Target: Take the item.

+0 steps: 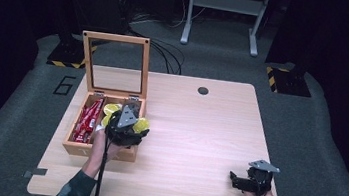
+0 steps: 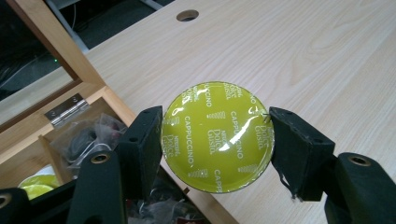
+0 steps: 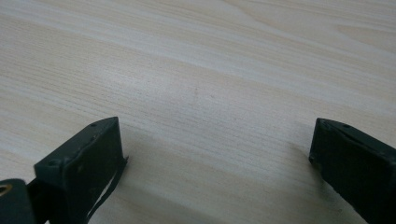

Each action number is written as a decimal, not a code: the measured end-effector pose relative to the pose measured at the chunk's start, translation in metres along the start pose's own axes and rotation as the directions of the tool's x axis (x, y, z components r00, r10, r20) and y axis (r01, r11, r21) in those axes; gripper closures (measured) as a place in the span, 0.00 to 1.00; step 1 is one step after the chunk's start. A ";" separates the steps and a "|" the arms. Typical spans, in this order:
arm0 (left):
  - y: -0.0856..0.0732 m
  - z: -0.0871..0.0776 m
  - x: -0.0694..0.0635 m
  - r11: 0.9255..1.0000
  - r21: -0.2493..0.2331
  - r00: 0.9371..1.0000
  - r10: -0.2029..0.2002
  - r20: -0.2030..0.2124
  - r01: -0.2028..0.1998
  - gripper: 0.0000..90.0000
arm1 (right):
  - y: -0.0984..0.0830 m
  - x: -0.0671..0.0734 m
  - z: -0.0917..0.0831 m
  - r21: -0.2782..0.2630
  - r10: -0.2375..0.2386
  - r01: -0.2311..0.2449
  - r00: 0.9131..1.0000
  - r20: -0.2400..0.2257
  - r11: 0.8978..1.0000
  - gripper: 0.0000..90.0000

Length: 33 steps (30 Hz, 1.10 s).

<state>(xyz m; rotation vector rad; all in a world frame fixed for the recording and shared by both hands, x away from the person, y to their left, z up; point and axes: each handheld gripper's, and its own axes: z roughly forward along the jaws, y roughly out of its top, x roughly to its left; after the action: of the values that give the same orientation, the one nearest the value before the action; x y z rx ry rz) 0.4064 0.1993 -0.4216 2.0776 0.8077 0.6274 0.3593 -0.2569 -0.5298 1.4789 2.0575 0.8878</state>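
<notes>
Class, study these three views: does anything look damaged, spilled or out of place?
Only small wear: a frayed strip hangs off the pad of the left gripper holding the yellow capsule, and off a right gripper pad. Nothing is spilled on the table.

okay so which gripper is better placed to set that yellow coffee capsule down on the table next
Left. The left gripper is already clamped on the capsule at the wooden box's right edge, beside bare table. The right gripper sits open at the table's near right corner.
</notes>
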 end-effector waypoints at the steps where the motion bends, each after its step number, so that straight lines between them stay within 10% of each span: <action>1: 0.001 0.001 -0.001 1.000 0.001 1.000 0.003 0.003 -0.003 0.42 | 0.000 0.000 0.000 0.000 0.000 0.000 1.000 0.000 1.000 0.02; 33: 0.025 0.038 -0.033 0.999 -0.029 0.995 0.023 0.092 -0.020 0.42 | 0.000 0.000 0.000 -0.002 0.003 -0.003 1.000 0.004 1.000 0.02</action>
<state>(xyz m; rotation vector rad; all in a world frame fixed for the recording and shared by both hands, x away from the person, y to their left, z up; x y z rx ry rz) 0.4176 0.1448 -0.4270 2.0765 0.7211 0.5469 0.3595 -0.2567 -0.5299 1.4817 2.0518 0.8866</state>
